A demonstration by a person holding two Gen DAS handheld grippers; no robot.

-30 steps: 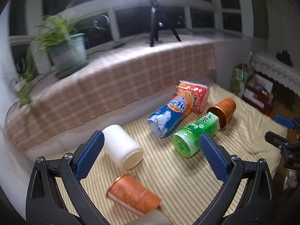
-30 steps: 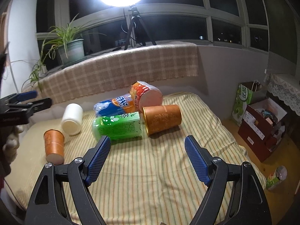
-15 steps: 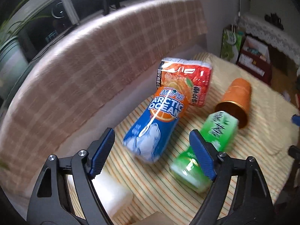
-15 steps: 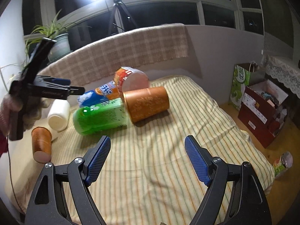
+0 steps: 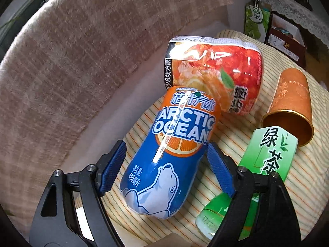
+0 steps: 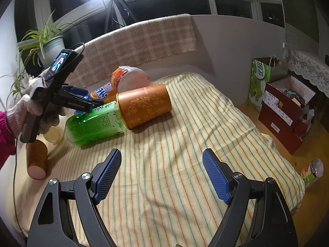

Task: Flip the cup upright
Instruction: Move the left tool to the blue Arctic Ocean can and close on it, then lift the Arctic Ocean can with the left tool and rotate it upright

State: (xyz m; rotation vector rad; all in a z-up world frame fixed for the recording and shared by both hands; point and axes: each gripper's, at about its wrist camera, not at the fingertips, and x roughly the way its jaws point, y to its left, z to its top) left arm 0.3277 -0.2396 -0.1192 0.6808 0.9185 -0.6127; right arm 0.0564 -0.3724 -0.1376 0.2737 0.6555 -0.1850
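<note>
A home sunroom at night: a bed with a striped sheet [image 6: 185,144] fills the centre, a potted plant [image 6: 47,45] sits upper left on the windowsill, dark windows [image 6: 226,2] above.

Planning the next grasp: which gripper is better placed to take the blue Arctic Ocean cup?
Left. The left gripper is open with the blue Arctic Ocean cup lying on its side between its fingers. The right gripper hangs open above bare striped cloth, away from the cups.
</note>
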